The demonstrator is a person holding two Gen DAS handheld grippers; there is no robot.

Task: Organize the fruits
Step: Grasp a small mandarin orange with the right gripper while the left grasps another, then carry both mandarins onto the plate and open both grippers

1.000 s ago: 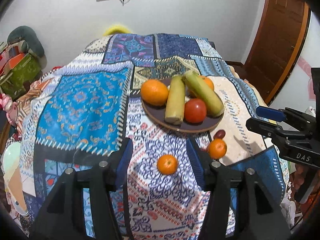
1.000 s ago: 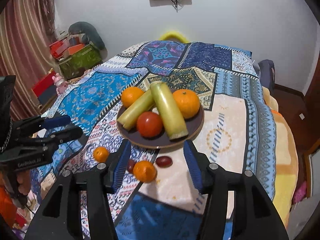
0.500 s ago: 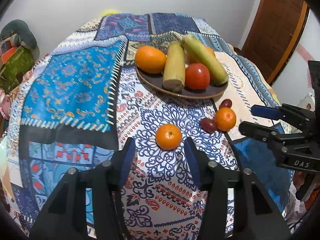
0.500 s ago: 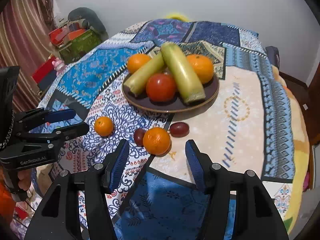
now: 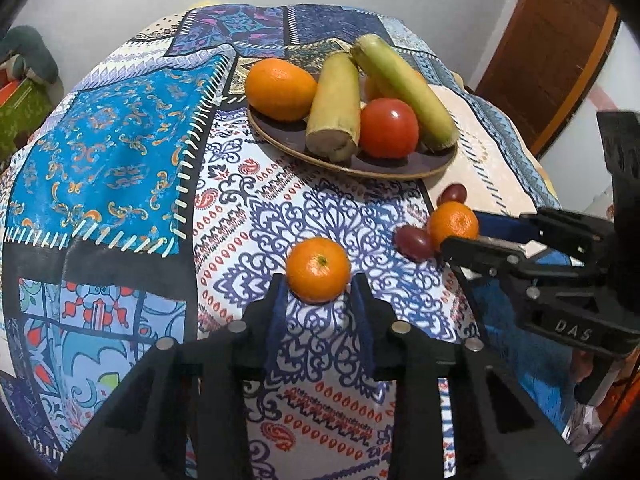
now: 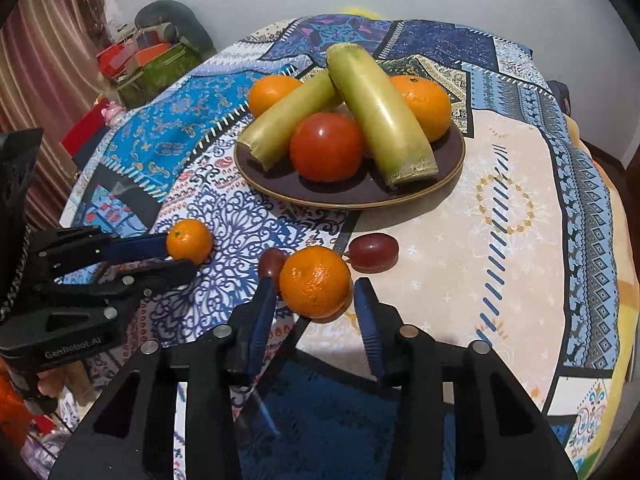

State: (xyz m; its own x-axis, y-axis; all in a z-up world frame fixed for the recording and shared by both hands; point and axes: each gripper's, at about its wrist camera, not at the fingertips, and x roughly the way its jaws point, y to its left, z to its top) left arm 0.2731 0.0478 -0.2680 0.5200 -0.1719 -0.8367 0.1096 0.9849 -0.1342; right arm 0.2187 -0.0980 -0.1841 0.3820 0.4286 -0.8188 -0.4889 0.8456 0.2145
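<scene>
My left gripper (image 5: 318,280) has just closed its jaws onto a small tangerine (image 5: 318,269) on the bench's near left, while my right gripper (image 6: 314,290) has closed likewise on another tangerine (image 6: 315,281) between two grapes (image 6: 373,251), near the fruit plate (image 6: 352,196).

A patchwork cloth (image 5: 120,152) covers the table. On it, beyond both tongs, sits a brown plate (image 6: 452,168). One mandarin (image 5: 318,270) lies between the left tongs' (image 5: 319,280) tips, another (image 6: 315,282) between the right tongs' (image 6: 314,286). Two grapes (image 6: 374,252) (image 6: 271,262) flank the second mandarin, just past the right tongs' tips.
</scene>
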